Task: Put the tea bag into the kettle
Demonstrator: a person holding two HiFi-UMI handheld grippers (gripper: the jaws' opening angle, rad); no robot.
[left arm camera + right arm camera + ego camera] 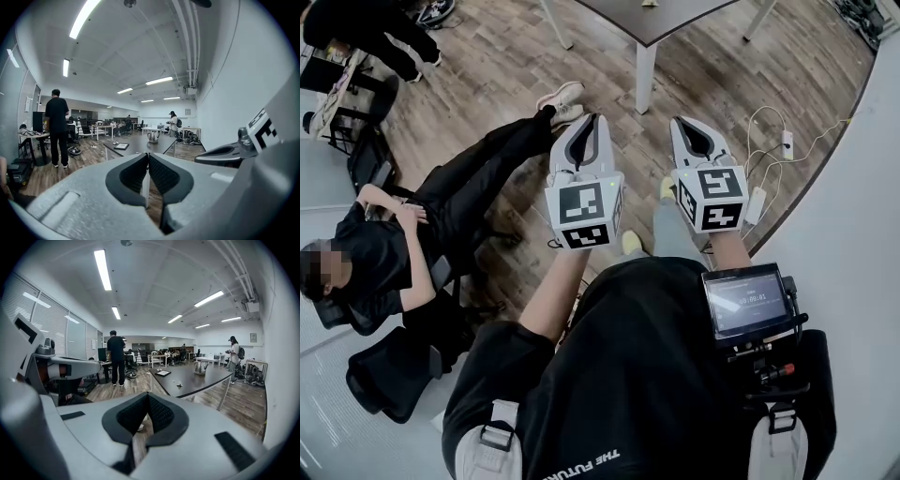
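A metal kettle point(201, 367) stands far off on a long dark table point(197, 380); it also shows in the left gripper view as the kettle point(153, 136). A small pale thing point(179, 384) lies on the table nearer to me; I cannot tell whether it is the tea bag. My left gripper point(593, 118) and right gripper point(680, 122) are held side by side over the wooden floor, well short of the table. The left gripper point(148, 155) has its jaws together with nothing between them. The right gripper point(148, 395) is likewise shut and empty.
A person sits on a chair point(384, 253) to my left, legs stretched toward my grippers. A table corner and its white leg point(645, 66) lie ahead. Cables and a charger point(769, 159) trail on the floor by the right wall. A flat black item point(163, 373) lies on the table. People stand further back.
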